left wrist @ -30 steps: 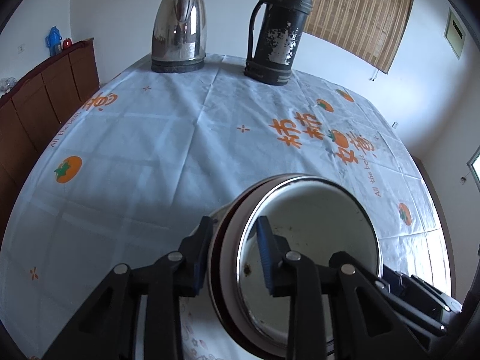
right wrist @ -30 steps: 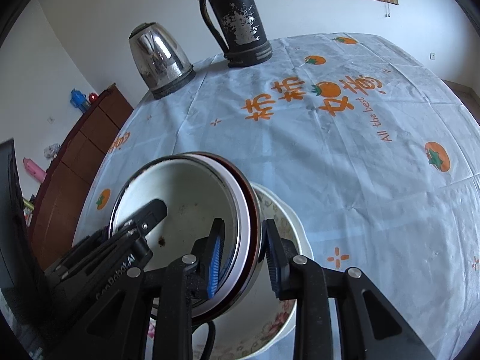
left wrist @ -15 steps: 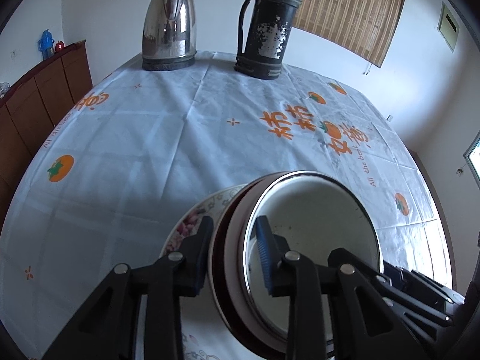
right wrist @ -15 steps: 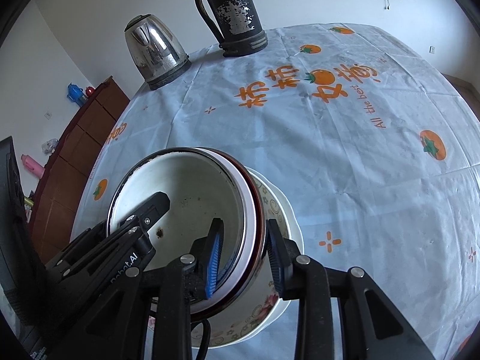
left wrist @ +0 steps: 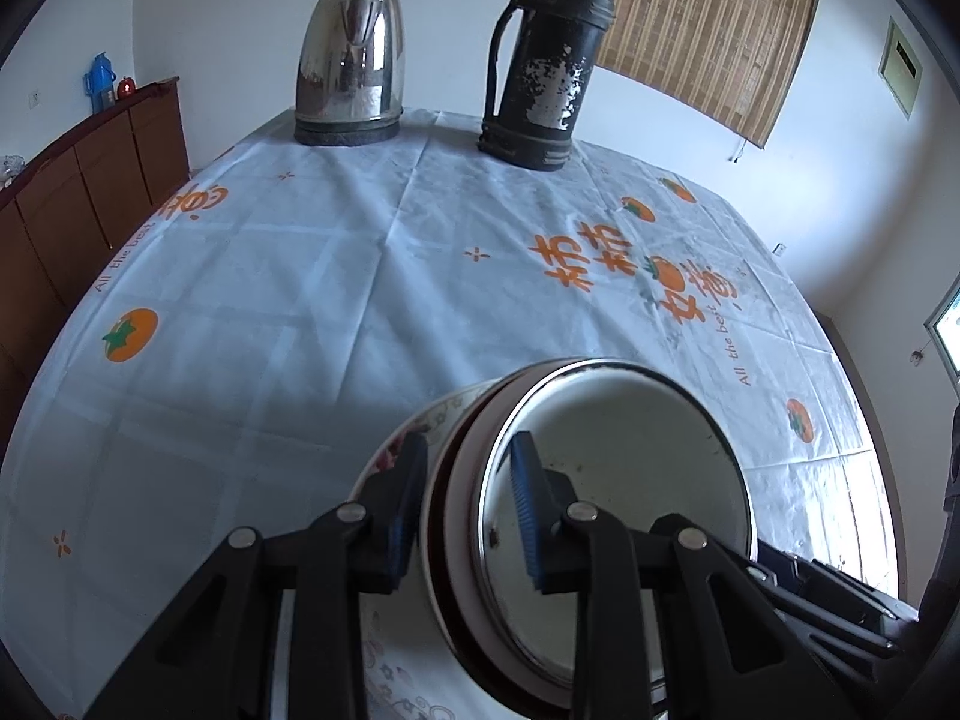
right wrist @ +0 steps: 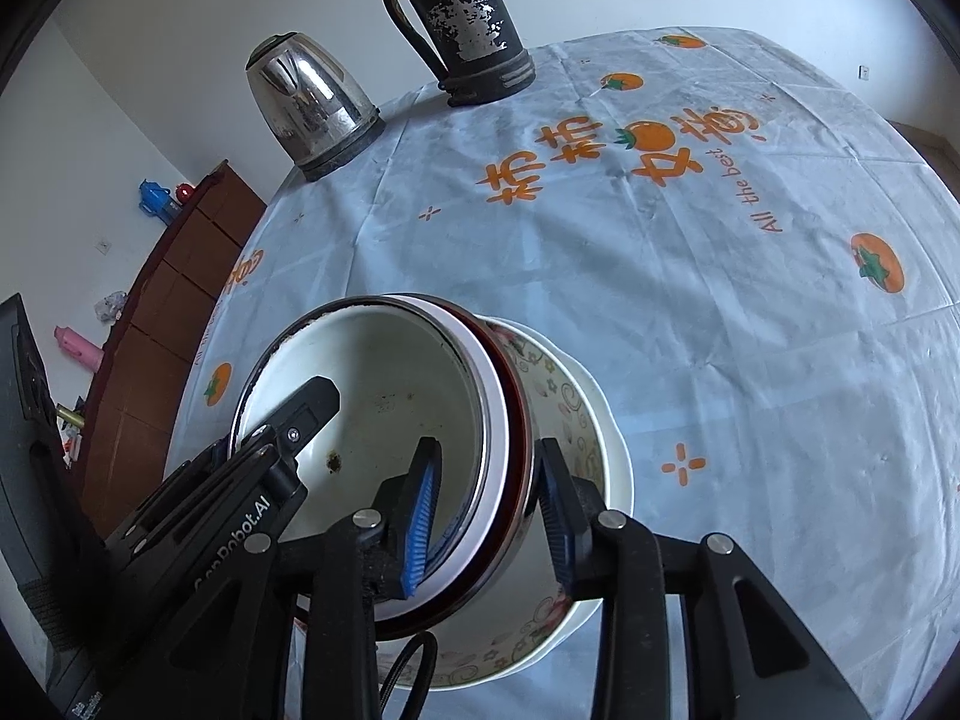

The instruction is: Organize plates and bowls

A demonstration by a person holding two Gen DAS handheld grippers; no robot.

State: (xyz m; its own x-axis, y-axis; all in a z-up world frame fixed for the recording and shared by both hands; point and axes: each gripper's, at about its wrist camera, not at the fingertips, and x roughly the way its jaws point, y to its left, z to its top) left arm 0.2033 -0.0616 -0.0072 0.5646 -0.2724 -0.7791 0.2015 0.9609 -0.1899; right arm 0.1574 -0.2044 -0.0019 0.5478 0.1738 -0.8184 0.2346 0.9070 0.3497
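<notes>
Both sets of jaws are spread wider than the bowl wall they straddle, one finger inside the rim and one outside, and I can't see either pad actually pressing, so I'd call it loose rather than pinching.

Biggest thing first: the table [left wrist: 288, 276], covered in a pale blue cloth with orange persimmon prints. At the far end stand a black flask [left wrist: 549, 60] and a steel kettle [left wrist: 348, 63], well apart from the action. Close to the cameras sits a floral dish [right wrist: 591, 420], wide and shallow, flat on the cloth. Nested in it, tilted toward the left side, is the enamel bowl [right wrist: 384, 384], white inside with a dark red rim band and a few chipped spots.

The left gripper [left wrist: 465, 498] straddles the bowl's left edge, the right gripper [right wrist: 489, 510] the opposite edge.

My take on handling: enamel over metal, so stiff and fairly light, but glossy and slick against the pads, and it chips if knocked. The dish under it looks ceramic, heavier and properly breakable. The rim is the only sensible place to grab, a grip on each side so it doesn't swing. I'd settle it level into the dish gently instead of letting it drop and clack.
</notes>
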